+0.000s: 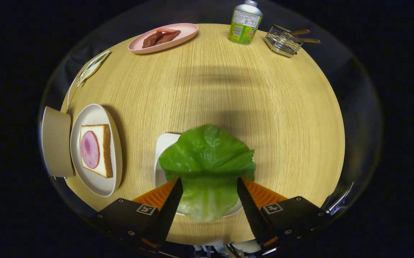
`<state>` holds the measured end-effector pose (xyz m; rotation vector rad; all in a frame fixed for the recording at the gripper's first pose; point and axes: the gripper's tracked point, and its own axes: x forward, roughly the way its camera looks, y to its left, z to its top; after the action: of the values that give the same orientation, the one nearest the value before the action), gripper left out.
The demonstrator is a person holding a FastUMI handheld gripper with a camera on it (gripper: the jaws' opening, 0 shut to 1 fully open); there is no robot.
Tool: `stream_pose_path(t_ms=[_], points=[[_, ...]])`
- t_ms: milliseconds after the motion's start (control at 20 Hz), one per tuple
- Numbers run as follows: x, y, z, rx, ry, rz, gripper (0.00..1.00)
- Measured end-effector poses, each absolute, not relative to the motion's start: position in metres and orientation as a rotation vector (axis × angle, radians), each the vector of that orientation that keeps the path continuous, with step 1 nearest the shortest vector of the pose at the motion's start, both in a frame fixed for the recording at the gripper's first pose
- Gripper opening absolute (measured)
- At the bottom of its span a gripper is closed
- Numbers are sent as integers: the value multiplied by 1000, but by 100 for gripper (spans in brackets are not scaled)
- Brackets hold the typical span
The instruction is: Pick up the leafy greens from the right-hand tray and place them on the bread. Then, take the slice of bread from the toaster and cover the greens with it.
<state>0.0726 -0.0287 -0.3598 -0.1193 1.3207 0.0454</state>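
Wide-open two-finger gripper with black, orange-backed fingers, jaws spread either side of the broad, crinkled green lettuce leaf, nothing held. Leaf lying flat on the small white rectangular tray just ahead of and between the fingertips, its pale stem end nearest, draped past the tray's near rim, its darker ruffled blade spreading beyond. Hard to say whether the fingers already touch the leaf or hang above it; probably above, since the leaf shows no dent.

Off to the left, well apart from the tray: slice of white bread topped with a round of pink ham, resting on an oval white plate on the pale wood-grain round table. Likely handling: very light, limp, thin, a little slick, easily torn or creased. Best grip probably at the pale stem end, where the rib looks thicker and stiffer; closing on the thin blade risks folding or ripping. Gentle squeeze enough. Expect the free part to droop and swing during carry, so lay it down slowly over the ham.
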Motion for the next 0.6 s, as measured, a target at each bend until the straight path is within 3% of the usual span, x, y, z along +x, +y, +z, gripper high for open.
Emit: stream_pose_path(t_ms=[50,150,500,600], points=[[72,-30,-361,-118,1325,44,80],[71,-30,-365,-101,1334,42,73],[73,-33,-365,-86,1332,44,62],[72,-33,-364,-80,1327,44,54]])
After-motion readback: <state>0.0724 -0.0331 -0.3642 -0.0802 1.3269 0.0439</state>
